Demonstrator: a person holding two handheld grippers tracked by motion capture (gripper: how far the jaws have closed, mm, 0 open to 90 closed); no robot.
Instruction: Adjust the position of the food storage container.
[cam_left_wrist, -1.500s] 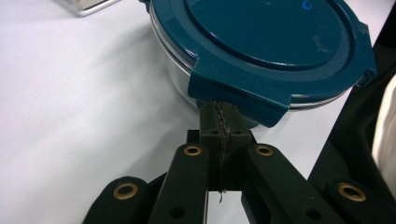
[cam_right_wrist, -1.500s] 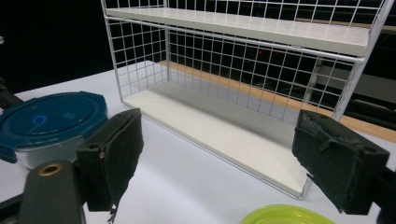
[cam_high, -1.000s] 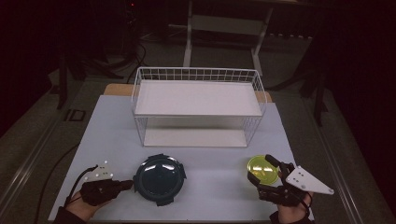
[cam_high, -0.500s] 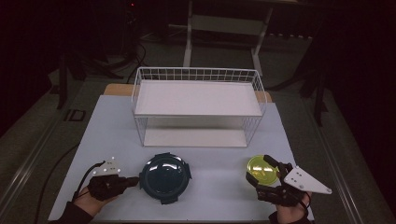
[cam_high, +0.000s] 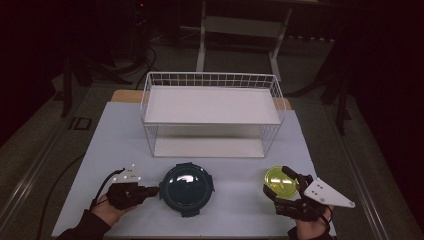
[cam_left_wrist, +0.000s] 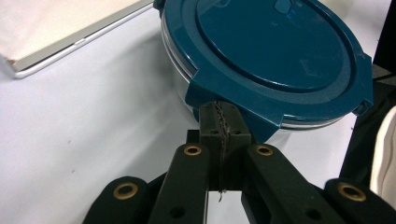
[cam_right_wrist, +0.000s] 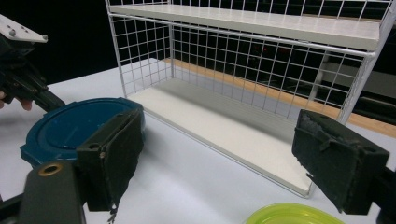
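A round container with a dark blue lid sits on the white table near the front. My left gripper lies level at its left side, jaws shut with nothing between them. In the left gripper view the closed tips press against a tab of the blue lid. A yellow-green round dish lies at the front right. My right gripper stands open around it, one jaw on each side, pads apart from it. The right gripper view shows its wide jaws and the dish's rim at the bottom edge.
A white wire rack with an upper and a lower shelf stands at the middle back of the table. In the right gripper view the rack is straight ahead, the blue container and the other gripper at left.
My left gripper has moved to the right, and the blue container has slid right ahead of it. The right gripper and the yellow-green dish have stayed put.
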